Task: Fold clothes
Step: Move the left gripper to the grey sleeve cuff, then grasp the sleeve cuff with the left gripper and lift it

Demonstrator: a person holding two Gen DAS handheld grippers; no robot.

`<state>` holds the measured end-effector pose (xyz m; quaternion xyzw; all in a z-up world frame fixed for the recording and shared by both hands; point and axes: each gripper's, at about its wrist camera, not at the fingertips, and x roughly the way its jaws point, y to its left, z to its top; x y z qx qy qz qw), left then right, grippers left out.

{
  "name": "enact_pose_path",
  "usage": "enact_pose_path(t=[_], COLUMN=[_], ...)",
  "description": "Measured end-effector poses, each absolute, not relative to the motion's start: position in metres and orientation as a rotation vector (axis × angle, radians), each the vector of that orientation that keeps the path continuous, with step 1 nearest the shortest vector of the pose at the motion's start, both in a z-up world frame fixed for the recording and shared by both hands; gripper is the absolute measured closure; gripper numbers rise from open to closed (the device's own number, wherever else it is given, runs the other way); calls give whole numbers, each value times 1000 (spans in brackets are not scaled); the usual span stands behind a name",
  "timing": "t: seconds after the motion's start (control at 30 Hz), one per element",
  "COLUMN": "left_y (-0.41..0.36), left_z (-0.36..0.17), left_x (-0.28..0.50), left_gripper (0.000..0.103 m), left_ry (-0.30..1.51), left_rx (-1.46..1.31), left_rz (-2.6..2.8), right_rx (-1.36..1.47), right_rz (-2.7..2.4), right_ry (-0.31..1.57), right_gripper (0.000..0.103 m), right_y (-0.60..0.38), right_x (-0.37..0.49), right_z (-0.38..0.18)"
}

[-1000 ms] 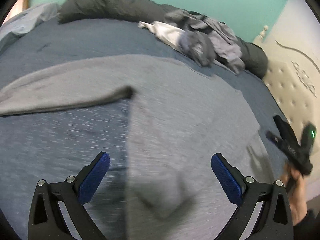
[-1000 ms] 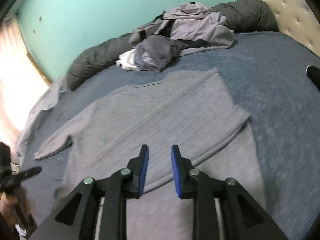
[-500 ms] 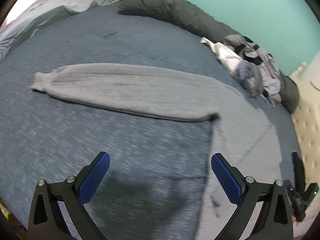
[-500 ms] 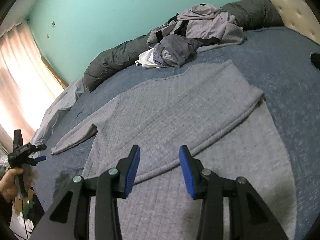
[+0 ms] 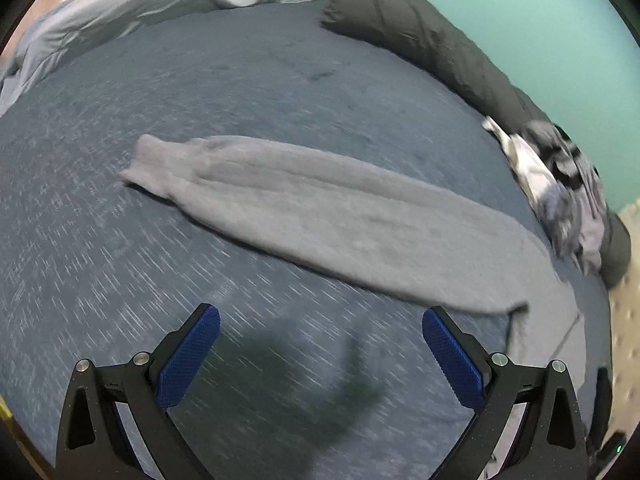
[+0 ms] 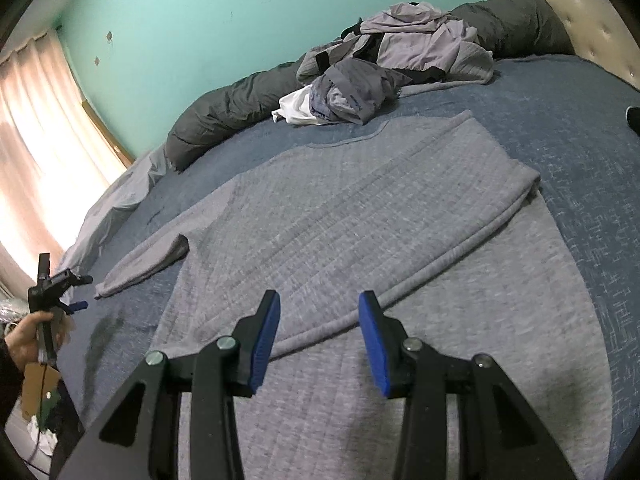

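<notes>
Sweater [image 5: 320, 216] sleeve lay stretched flat on the blue bedspread [image 5: 200, 80] in the left wrist view; left gripper [image 5: 320, 356] hung above bare cover, jaws spread wide, nothing between. Right wrist view: sweater body lay flat mid-bed, one side folded over; right gripper [image 6: 318, 340] was above it, jaws partly parted, empty.
</notes>
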<state>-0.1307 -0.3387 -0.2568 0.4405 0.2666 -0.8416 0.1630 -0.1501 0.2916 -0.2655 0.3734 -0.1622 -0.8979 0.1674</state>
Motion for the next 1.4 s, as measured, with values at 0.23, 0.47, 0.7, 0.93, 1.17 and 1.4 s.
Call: enact_pose_path(t=[0.23, 0.47, 0.7, 0.93, 1.17, 1.4], left_y=[-397, -430, -448, -453, -453, -443], left_z=[-276, -292, -301, -306, -300, -287], left_x=[-133, -137, -148, -159, -158, -166], left_gripper=[0, 0, 6, 33, 63, 92], left_ry=[871, 918, 905, 882, 877, 820], left_rx=[1200, 1136, 1120, 1128, 1102, 1115], left_rz=[-2316, -2242, -2204, -2192, -2224, -2272], right_rx=[1091, 1087, 1123, 1127, 1125, 1121], right_rz=[-2537, -2535, -2523, -2524, -2523, -2543], right_ry=[-449, -428, -411, -411, -396, -421], right_gripper=[62, 62, 62, 62, 62, 62], right_y=[287, 280, 275, 274, 271, 278], right_x=[-155, -157, -159, -160, -160, -159], right_z=[-269, -269, -277, -279, -278, -279])
